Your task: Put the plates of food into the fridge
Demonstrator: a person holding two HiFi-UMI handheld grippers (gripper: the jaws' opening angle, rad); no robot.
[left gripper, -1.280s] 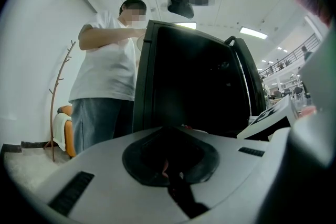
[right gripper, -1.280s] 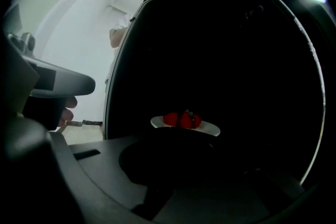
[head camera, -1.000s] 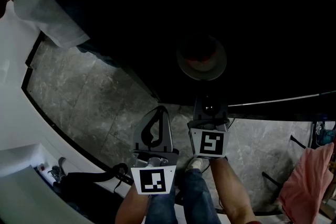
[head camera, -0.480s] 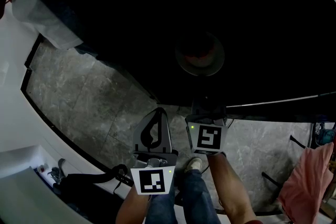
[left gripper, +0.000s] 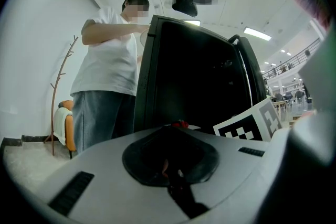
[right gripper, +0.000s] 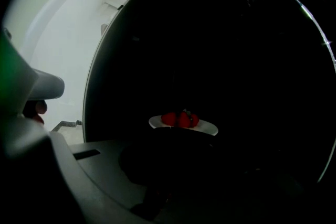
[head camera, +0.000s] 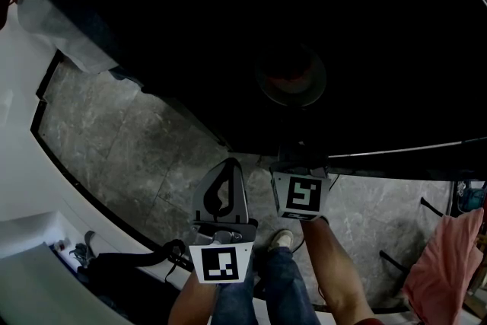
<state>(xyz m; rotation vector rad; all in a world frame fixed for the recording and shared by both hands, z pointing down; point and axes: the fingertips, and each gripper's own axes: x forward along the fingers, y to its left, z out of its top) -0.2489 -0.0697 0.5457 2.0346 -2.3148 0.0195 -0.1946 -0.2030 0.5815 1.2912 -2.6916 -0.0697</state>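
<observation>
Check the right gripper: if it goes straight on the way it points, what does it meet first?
Most likely the round white plate of red food, which sits dead ahead of the right gripper. It is too dark to judge the gap, or to tell whether the jaws touch the plate's near rim.

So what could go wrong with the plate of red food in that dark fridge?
The fridge is very dark, so the right gripper could bump the plate unseen. The red food sits piled on top and might roll off if the plate gets nudged or tipped.
</observation>
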